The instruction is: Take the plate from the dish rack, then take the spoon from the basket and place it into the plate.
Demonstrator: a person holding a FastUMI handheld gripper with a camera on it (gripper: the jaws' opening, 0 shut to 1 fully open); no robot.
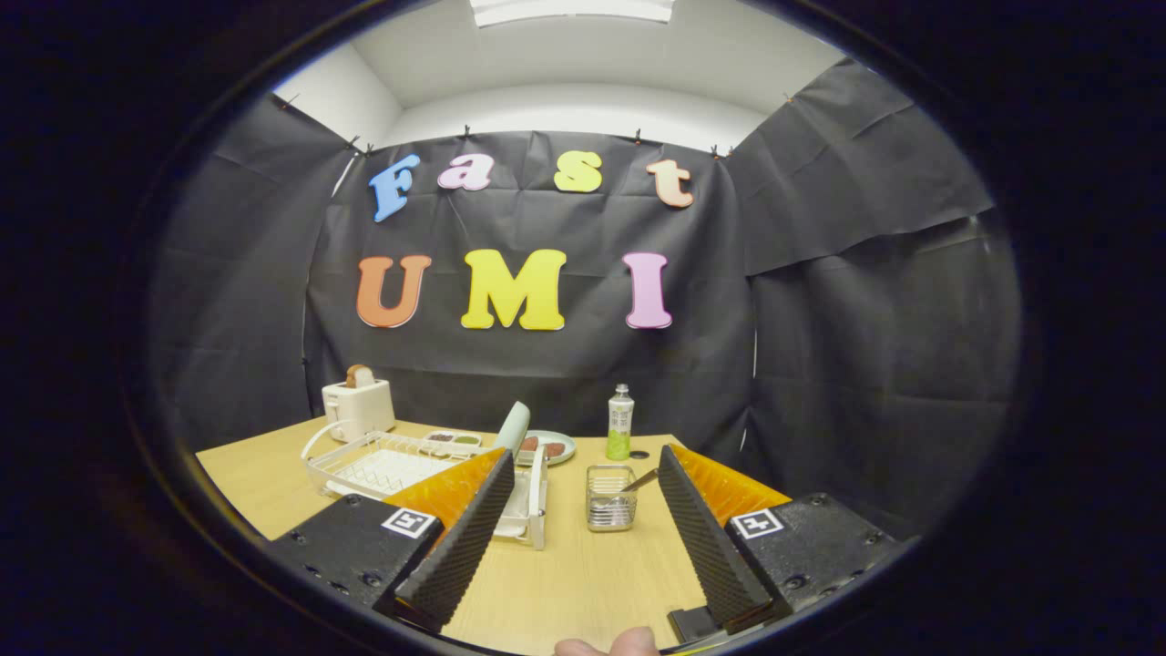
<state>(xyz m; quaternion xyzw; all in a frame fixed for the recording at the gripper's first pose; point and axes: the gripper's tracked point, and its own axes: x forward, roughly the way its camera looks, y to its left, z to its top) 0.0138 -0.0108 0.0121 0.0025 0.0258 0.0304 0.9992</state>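
Tongs (583, 497) open over wood table (583, 583).

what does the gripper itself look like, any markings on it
The gripper has two long wedge-shaped fingers with ribbed, finely textured inner faces. Each sits on a blocky body with visible screws and a small square black-and-white tag on top.

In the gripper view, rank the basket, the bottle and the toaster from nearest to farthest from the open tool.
1. Basket: just ahead of the tool, between its fingers.
2. Bottle: beyond the basket, near the wall.
3. Toaster: far table corner, beyond the dish rack.
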